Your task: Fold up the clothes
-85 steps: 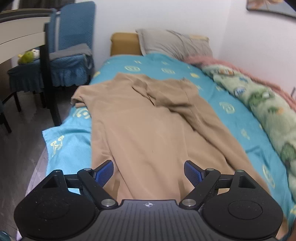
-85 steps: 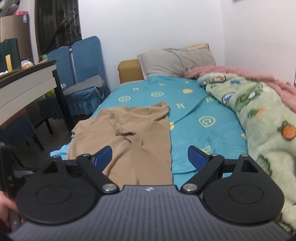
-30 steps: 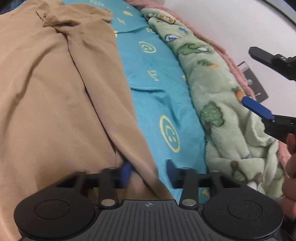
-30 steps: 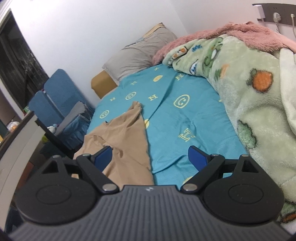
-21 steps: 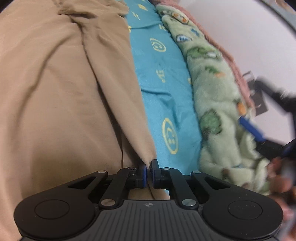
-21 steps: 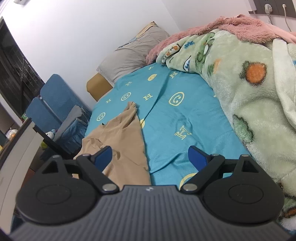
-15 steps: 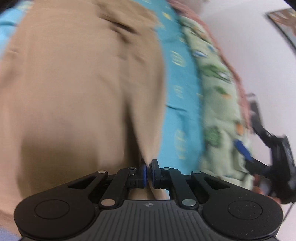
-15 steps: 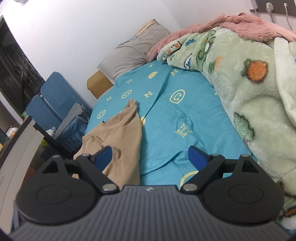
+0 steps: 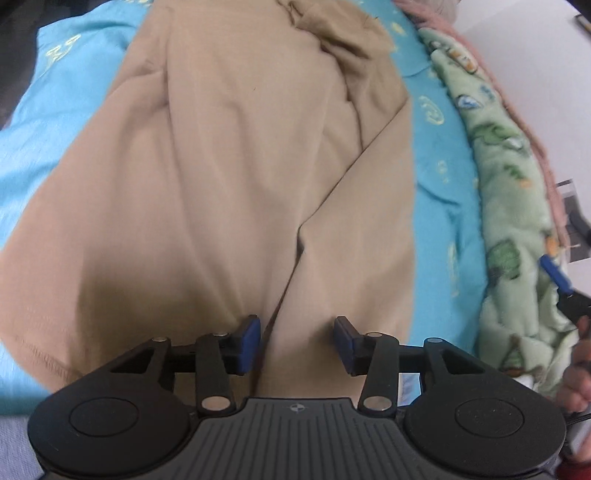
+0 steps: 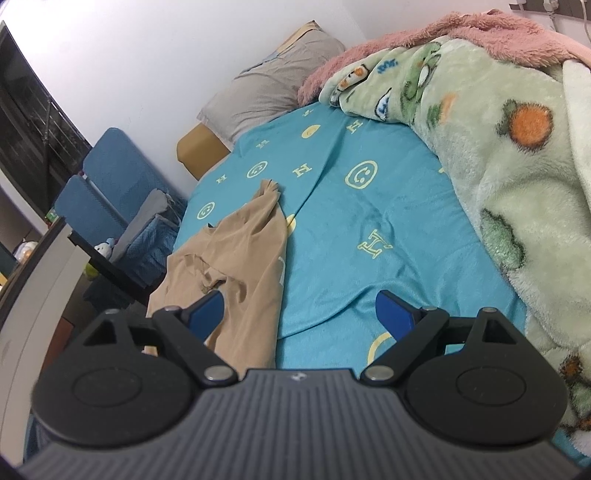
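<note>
Tan trousers lie spread lengthwise on the blue bed sheet, waist at the far end. The right leg lies alongside the left leg, with a dark fold line between them. My left gripper is open just above the near leg ends, its blue pads apart with cloth beneath them. My right gripper is open and empty above the sheet, with the trousers to its left. The right gripper also shows in the left wrist view at the far right edge.
A green patterned blanket and a pink one are piled along the bed's right side. A grey pillow lies at the head. Blue chairs and a dark table stand left of the bed.
My left gripper was shut on the trouser leg's edge, carried it leftward toward the other leg, and has now opened and let it go. The right gripper stayed open, barely moving.
</note>
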{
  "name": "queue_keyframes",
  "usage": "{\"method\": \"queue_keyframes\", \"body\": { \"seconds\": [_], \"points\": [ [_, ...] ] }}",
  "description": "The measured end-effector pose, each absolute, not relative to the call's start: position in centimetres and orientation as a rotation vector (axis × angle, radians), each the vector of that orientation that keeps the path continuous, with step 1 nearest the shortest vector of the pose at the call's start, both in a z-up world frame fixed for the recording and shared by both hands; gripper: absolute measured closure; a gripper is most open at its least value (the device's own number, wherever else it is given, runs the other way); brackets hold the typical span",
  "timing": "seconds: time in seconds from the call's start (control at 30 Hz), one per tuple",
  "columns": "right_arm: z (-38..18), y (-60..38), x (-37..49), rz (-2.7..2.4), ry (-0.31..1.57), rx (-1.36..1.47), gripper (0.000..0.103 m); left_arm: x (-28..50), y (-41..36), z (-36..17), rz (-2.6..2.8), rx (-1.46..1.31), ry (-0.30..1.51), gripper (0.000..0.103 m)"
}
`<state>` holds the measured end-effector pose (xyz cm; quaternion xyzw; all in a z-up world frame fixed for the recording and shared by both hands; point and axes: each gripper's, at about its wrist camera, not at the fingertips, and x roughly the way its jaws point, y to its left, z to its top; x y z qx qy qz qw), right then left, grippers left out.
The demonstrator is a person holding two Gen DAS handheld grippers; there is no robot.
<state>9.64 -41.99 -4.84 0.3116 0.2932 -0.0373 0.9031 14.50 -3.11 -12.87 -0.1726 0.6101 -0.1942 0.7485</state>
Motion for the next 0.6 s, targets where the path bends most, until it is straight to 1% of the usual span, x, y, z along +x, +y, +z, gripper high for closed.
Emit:
{"method": "queue_keyframes", "body": {
  "seconds": [0.07,0.13,0.17,0.2,0.37,0.43,0.5,0.57,0.6],
  "points": [
    [-4.9,-41.8,9.6,-0.074,0.61,0.636,0.012,14.2,-3.3,-12.5,-0.463,-0.375,1.336,0.06],
    [-4.9,-41.5,9.6,-0.07,0.614,0.629,0.012,13.6,-3.8,-12.3,-0.496,-0.358,1.356,0.069],
    [-4.9,-41.4,9.6,-0.064,0.614,0.625,0.012,13.2,-4.0,-12.3,-0.506,-0.338,1.363,0.079],
    [-4.9,-41.3,9.6,-0.054,0.614,0.62,0.012,12.9,-4.2,-12.3,-0.513,-0.323,1.368,0.085],
    [-4.4,-39.0,11.2,0.083,0.619,0.595,0.012,11.4,-5.1,-13.0,-0.524,-0.295,1.353,0.086],
    [-4.5,-36.9,13.9,0.128,0.643,0.531,0.012,11.2,-5.6,-12.9,-0.534,-0.29,1.332,0.087],
    [-4.7,-34.5,17.2,0.167,0.671,0.447,0.012,10.8,-5.4,-13.0,-0.545,-0.309,1.323,0.098],
    [-5.0,-32.1,20.6,0.206,0.698,0.363,0.014,10.5,-5.4,-13.0,-0.554,-0.322,1.305,0.1],
    [-5.1,-30.9,22.2,0.226,0.712,0.321,0.021,10.3,-5.3,-13.1,-0.559,-0.328,1.293,0.1]
  ]
}}
